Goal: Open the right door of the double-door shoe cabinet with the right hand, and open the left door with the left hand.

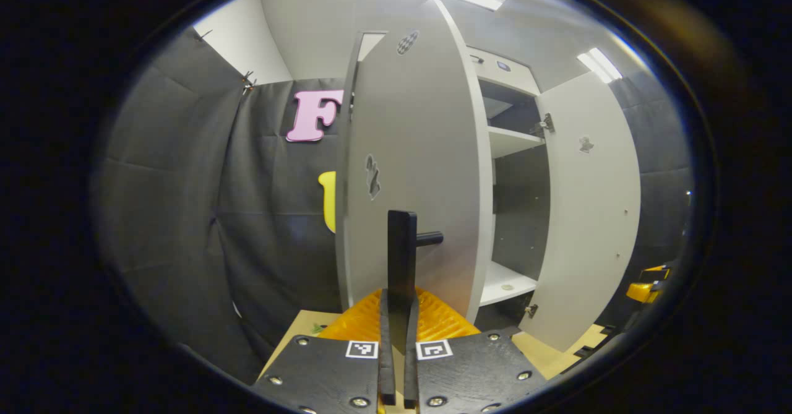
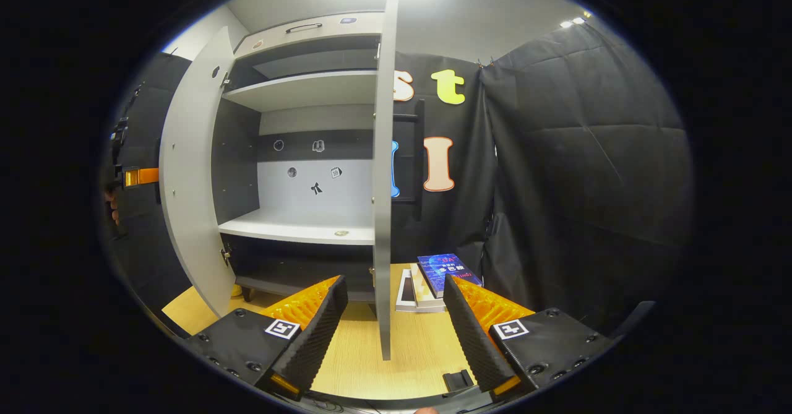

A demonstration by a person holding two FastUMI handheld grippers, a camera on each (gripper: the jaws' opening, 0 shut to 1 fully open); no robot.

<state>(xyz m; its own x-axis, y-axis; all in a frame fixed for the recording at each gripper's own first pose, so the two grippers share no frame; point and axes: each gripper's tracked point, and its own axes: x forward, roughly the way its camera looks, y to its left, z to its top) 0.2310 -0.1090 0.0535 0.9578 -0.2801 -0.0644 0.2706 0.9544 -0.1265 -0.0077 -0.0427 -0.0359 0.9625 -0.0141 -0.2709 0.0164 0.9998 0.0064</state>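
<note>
The pale grey shoe cabinet (image 2: 303, 89) stands with both doors swung out. In the left gripper view the left door (image 1: 421, 154) fills the middle, and my left gripper (image 1: 399, 340) is shut on the lower end of its black vertical handle (image 1: 401, 247). The right door (image 1: 591, 203) hangs open at the right. In the right gripper view the right door (image 2: 383, 185) is edge-on, its black handle (image 2: 419, 154) on the far side. My right gripper (image 2: 396, 333) is open, its fingers either side of the door's lower edge without touching. The left gripper (image 2: 133, 176) shows beyond the left door (image 2: 192, 172).
Bare shelves (image 2: 297, 225) sit inside the cabinet. A few books (image 2: 433, 278) lie stacked on the wooden floor (image 2: 359, 352) just right of the right door. Black cloth walls (image 2: 588, 154) close in on both sides.
</note>
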